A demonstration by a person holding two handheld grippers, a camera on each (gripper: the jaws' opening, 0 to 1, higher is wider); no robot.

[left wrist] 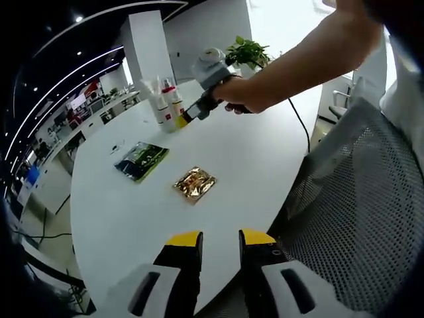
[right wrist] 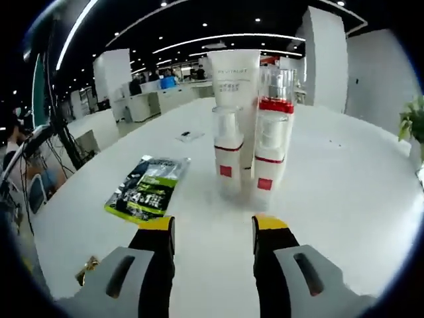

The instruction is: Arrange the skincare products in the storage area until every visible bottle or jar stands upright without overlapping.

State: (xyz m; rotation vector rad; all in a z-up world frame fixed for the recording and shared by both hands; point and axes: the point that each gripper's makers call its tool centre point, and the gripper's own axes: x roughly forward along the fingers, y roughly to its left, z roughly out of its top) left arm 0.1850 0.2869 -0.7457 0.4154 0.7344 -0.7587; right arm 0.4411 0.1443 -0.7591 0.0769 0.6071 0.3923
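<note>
Left gripper view: left gripper (left wrist: 220,240) at the bottom centre, yellow-tipped jaws parted by a narrow gap, nothing between them. White table (left wrist: 245,165) across the middle of the frame. Green sachet (left wrist: 141,159) left of centre, lying flat; gold sachet (left wrist: 195,183) just below and right of it, apart from it. Cluster of bottles (left wrist: 165,103) standing upright in the upper centre-left, near the table's far side. Right gripper (left wrist: 187,116) held by a hand (left wrist: 235,94) in the upper centre, its tip just beside the bottles; cannot tell from here how wide its jaws stand. Bare forearm (left wrist: 311,53) running to the upper right corner. Potted plant (left wrist: 248,52) behind the hand, at the top centre. Mesh chair back (left wrist: 358,212) filling the lower right.

Right gripper view: right gripper (right wrist: 213,228) at the bottom centre, jaws wide apart and empty, pointed at the bottles. White tube (right wrist: 235,83) upright at the upper centre, at the back. Short bottle (right wrist: 227,149) with a red band in front of it, left; taller bottle (right wrist: 271,142) with a red collar to the right, close beside. All three upright, tightly grouped. Green sachet (right wrist: 144,187) flat on the table (right wrist: 344,179), left of centre. Gold sachet (right wrist: 87,269) peeking out at the lower left, beside the left jaw.
</note>
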